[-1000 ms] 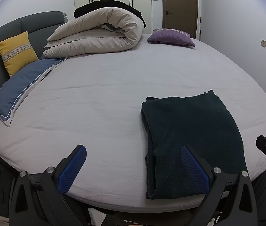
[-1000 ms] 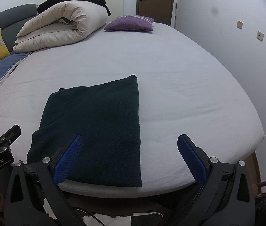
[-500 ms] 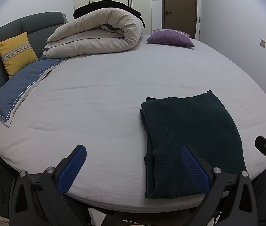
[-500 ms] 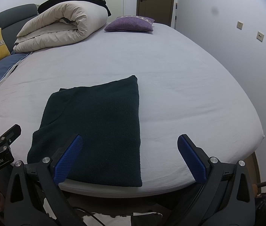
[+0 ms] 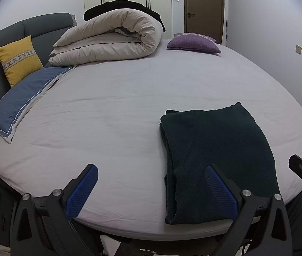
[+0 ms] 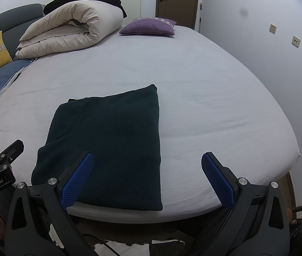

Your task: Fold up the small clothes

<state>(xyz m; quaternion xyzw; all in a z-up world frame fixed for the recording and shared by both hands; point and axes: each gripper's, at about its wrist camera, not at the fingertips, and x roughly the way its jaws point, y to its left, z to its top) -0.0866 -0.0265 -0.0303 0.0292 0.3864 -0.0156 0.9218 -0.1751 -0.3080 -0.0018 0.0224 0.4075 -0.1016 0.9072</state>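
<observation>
A dark green knitted garment (image 6: 108, 145) is laid flat as a folded rectangle near the foot edge of the bed (image 6: 215, 98), where it can be reached from both sides. The left claw (image 5: 149, 189) is held wide and empty above the bed edge, its right pad over the garment's near left corner. The right claw (image 6: 146, 177) is likewise spread wide and empty, with its left pad over the garment's near edge. Neither appears to touch the cloth.

Which kind of garment it is cannot be told from the folded shape. The layers are seen only along its left edge (image 5: 169, 170). The floor below the bed edge is largely hidden.
</observation>
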